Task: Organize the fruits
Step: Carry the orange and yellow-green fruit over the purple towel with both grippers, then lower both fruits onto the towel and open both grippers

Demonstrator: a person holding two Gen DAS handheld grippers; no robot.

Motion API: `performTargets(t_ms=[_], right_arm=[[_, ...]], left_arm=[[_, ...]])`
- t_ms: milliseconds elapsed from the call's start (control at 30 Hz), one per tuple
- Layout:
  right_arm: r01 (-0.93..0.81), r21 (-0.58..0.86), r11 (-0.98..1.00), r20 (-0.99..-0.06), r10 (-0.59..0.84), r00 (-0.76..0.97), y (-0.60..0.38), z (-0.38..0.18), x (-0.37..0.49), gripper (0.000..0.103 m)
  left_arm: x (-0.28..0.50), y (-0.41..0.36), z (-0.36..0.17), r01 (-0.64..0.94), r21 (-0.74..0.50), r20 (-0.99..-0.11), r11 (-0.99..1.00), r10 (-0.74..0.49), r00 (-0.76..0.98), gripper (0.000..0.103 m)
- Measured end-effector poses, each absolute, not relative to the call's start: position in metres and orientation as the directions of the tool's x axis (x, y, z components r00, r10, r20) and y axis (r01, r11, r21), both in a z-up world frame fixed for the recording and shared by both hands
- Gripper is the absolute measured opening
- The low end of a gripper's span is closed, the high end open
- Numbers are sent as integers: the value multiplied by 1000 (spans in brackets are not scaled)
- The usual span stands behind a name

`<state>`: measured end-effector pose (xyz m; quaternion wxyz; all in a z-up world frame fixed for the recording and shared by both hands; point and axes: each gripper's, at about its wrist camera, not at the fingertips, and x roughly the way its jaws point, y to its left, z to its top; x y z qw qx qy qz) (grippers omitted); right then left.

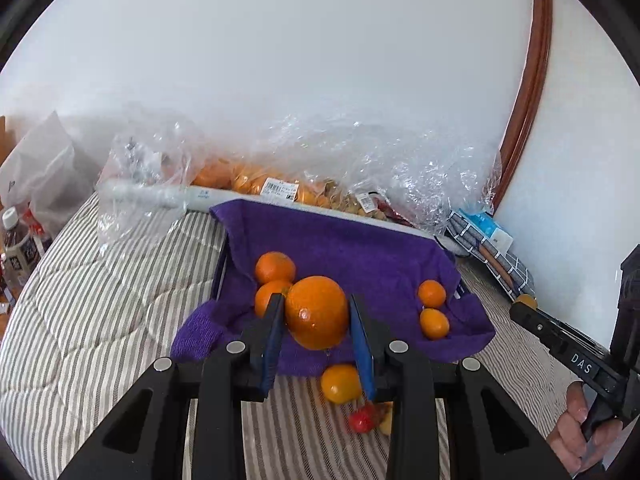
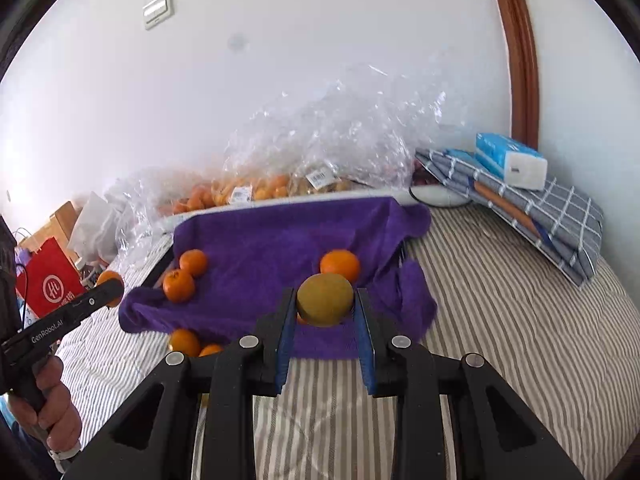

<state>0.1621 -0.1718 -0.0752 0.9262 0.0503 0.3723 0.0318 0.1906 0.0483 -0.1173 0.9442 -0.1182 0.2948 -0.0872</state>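
Midway: we have the left claw (image 1: pixel 316 314) clamped on a big orange (image 1: pixel 317 312), the right claw (image 2: pixel 325 304) on a yellow-green fruit (image 2: pixel 325 299), four mandarins beyond on the purple towel (image 1: pixel 360 248), strays beneath on the bed (image 1: pixel 100 300).

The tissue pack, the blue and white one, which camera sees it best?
The right wrist view: the tissue pack sits whole on the folded checked cloth. The left wrist view shows it small and squashed at its edge.
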Motion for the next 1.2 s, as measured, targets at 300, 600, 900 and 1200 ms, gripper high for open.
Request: performTargets(t_ms=[300,600,900,1200], right_arm=[[-38,121,992,-679,111,726,-167,-88,209,28],[-36,111,993,-722,106,684,-170,-119,220,28],[-20,162,987,-758,138,638,-172,-139,230,28],[-19,154,988,-770,132,624,-173,-144,230,28]], left_arm=[[248,31,-130,74,-297,-549,952,-233,803,30],[258,29,-152,85,-305,-583,949,-256,771,30],[256,17,-157,121,-251,-585,960,-250,771,30],[264,25,-163,85,-272,-615,959,-241,751,30]])
